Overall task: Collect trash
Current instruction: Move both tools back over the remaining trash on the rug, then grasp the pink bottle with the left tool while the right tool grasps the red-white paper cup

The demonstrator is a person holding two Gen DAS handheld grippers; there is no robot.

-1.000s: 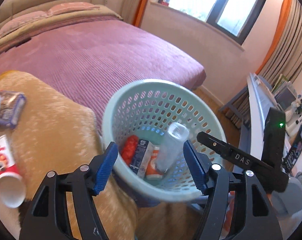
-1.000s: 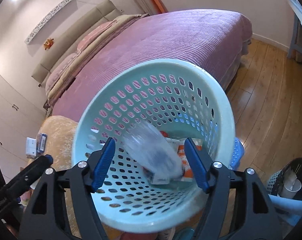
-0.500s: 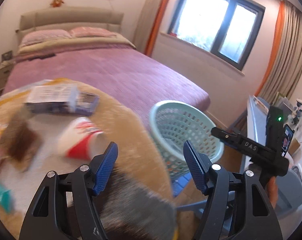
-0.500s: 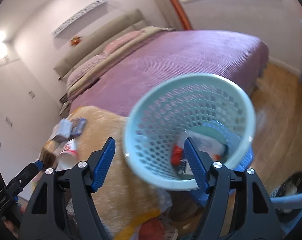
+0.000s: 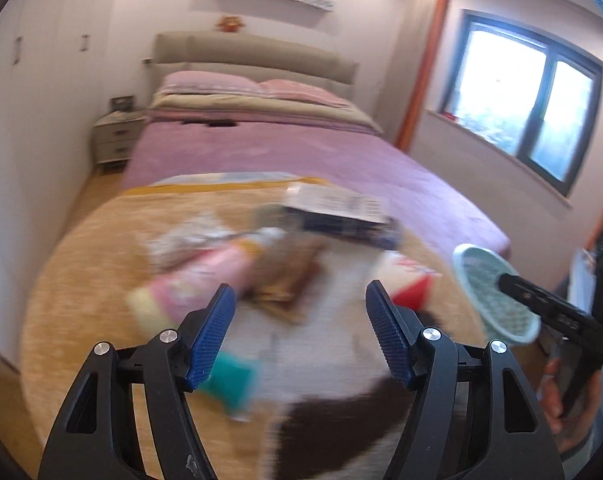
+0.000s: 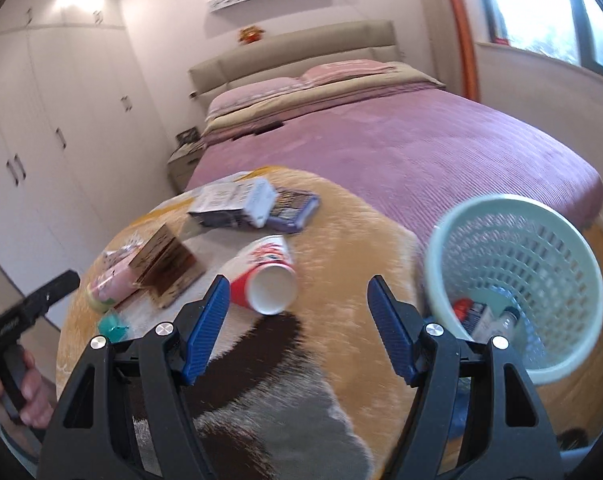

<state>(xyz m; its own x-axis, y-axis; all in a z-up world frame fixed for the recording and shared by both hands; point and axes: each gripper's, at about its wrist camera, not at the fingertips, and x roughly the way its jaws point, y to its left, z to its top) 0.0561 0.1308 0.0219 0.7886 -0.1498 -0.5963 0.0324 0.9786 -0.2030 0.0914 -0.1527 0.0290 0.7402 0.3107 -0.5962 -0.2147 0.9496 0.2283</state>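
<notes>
A round table with a furry tan cover [image 6: 341,240] holds trash: a red and white paper cup [image 6: 267,280] on its side, a brown cardboard piece [image 6: 167,266], a pink packet [image 6: 109,284], a white box [image 6: 233,202], a dark blue packet [image 6: 293,208] and a teal scrap [image 6: 113,326]. A pale green mesh basket [image 6: 517,280] at the table's right holds a clear bottle [image 6: 505,318] and cartons. My right gripper [image 6: 295,320] is open and empty just in front of the cup. My left gripper [image 5: 299,330] is open and empty above the blurred brown piece [image 5: 289,276].
A bed with a purple cover [image 6: 421,140] stands behind the table. White wardrobes [image 6: 41,140] line the left wall. A nightstand [image 5: 117,136] sits by the bed head. A window [image 5: 529,96] is at the right. The basket also shows in the left wrist view [image 5: 497,292].
Both grippers have swung left, away from the basket and over to the table's trash. The clear bottle that was falling into the basket now lies inside it.
</notes>
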